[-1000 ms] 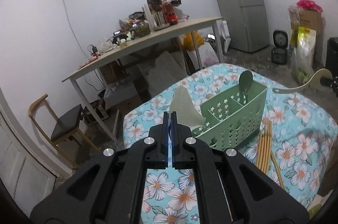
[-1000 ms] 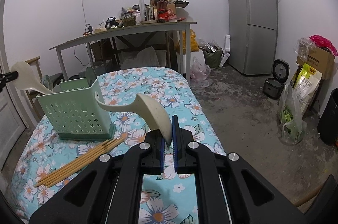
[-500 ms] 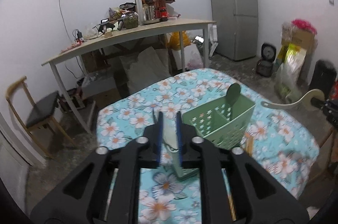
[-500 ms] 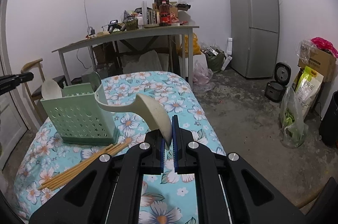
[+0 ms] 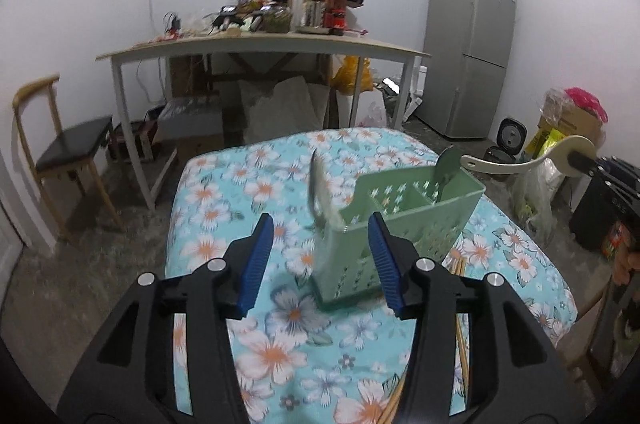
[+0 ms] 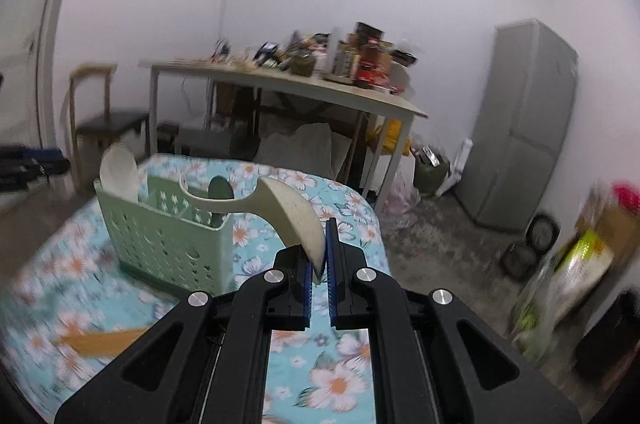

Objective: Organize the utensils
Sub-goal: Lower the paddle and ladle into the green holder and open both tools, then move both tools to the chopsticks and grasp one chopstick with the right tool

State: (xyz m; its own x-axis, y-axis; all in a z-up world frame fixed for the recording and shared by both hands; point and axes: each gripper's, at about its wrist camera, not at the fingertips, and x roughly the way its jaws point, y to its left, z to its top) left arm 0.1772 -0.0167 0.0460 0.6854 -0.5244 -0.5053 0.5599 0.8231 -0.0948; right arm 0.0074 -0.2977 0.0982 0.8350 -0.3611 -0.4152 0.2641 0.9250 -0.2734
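Observation:
A green slotted utensil caddy [image 5: 404, 220] stands on the flowered tablecloth. My left gripper [image 5: 322, 260] hovers just before it, jaws opening, with nothing pressed between the blue pads. A pale spoon [image 5: 318, 192], blurred, stands free at the caddy's near end, ahead of the pads. In the right wrist view the same pale spoon [image 6: 119, 173] leans in the left end of the caddy [image 6: 168, 240], and a dark green spoon [image 6: 222, 190] stands in the middle. My right gripper [image 6: 319, 272] is shut on the bowl of a cream ladle spoon [image 6: 294, 218], whose handle reaches over the caddy.
Wooden chopsticks [image 6: 104, 340] lie on the cloth beside the caddy. The flowered table [image 5: 256, 344] ends at a round far edge. Behind it stand a cluttered desk [image 5: 264, 44], a chair [image 5: 68, 148], a grey fridge [image 5: 468, 44] and bags on the floor.
My left gripper has opened and let go of the pale spoon, which now stands in the caddy. My right gripper has risen and rolled, carrying the cream spoon toward the caddy.

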